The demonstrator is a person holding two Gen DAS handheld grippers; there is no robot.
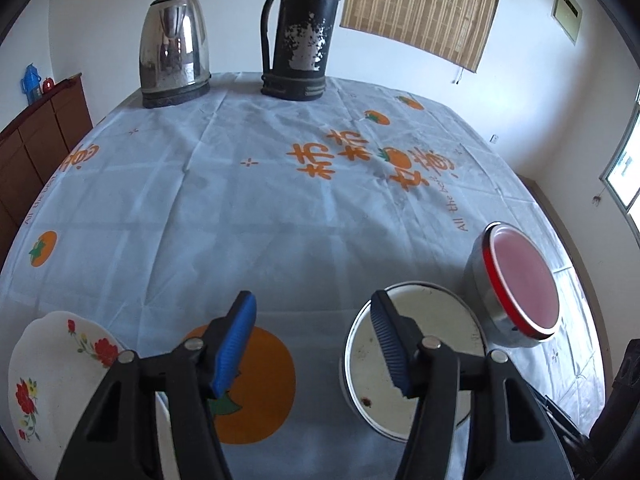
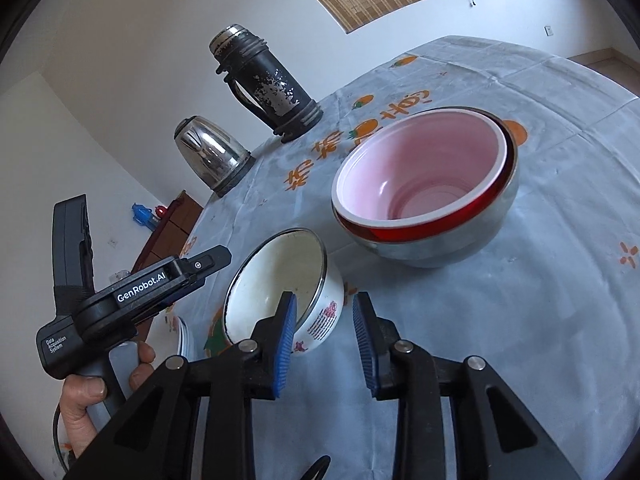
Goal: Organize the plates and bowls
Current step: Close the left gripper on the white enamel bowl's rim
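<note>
A white enamel bowl [image 2: 276, 276] with a dark rim stands near the front of the table. My right gripper [image 2: 325, 300] straddles its near wall, one blue pad inside and the other outside. A gap shows beside the outer pad, so it is open. Behind the bowl sits a steel bowl [image 2: 440, 248] with a red and a pink bowl nested inside. My left gripper [image 1: 312, 300] is open over the tablecloth, its right finger above the enamel bowl [image 1: 424, 344]. A flowered white plate [image 1: 52, 368] lies to its left. The steel bowl [image 1: 480, 268] is at the right.
A steel kettle [image 1: 174, 48] and a tall black flask [image 1: 298, 36] stand at the table's far edge. A wooden cabinet [image 1: 36, 148] is beyond the left side. A hand [image 2: 88, 392] holds the left gripper beside the enamel bowl. The table's right edge runs close to the steel bowl.
</note>
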